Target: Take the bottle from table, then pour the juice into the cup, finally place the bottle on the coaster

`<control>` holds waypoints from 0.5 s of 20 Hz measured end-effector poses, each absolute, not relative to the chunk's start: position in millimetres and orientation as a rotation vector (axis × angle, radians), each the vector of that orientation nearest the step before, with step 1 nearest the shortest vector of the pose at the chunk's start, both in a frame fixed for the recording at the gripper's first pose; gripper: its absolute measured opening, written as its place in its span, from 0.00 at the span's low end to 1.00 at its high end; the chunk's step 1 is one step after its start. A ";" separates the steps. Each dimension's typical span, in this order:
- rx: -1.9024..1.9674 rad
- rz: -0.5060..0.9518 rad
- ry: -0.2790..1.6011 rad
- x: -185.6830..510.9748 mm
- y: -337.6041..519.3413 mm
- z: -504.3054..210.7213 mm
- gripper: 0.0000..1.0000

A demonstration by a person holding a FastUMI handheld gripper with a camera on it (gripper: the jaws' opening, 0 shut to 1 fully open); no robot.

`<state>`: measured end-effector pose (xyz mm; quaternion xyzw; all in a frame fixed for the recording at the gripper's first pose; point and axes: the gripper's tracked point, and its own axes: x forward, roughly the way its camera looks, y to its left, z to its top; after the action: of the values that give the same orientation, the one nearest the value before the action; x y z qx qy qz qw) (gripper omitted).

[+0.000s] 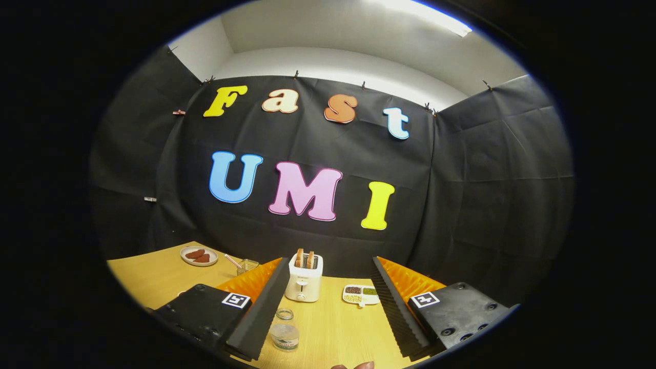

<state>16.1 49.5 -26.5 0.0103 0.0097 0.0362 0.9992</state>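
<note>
Gripper view: gripper [328,307] held above the wooden table [338,328], fingers spread wide, pinching nothing. Between them, close to the left finger and nearer than the toaster, a small clear bottle [285,330] standing upright, seemingly uncapped, with a label band around its body; contents too small to tell. Farther off, centred between the fingers, a white toaster [303,279] with two slices of bread standing in its slots. Right of the toaster, a small divided tray [361,295] of grains. Far left, a plate [199,255] bearing brown pieces, and nearer it a little glass dish [247,265] with a stick leaning in it. At the near edge, a fingertip [353,365] just showing.

Handling, judged from this alone: bottle probably light, rigid, smooth-walled and likely slippery; open mouth means spill risk if tilted early. Best taken across the labelled body, low enough to stay stable, kept upright while lifted. Reaching it calls for a shift left and down.
</note>
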 end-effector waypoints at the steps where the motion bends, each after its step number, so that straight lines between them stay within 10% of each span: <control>1: 0.028 0.079 0.023 16.8 53.2 -31.7 0.97; 10: 0.083 0.170 0.096 20.8 101.1 -141.2 0.97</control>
<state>20.8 101.1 -141.2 0.0414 0.0481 0.0850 0.9944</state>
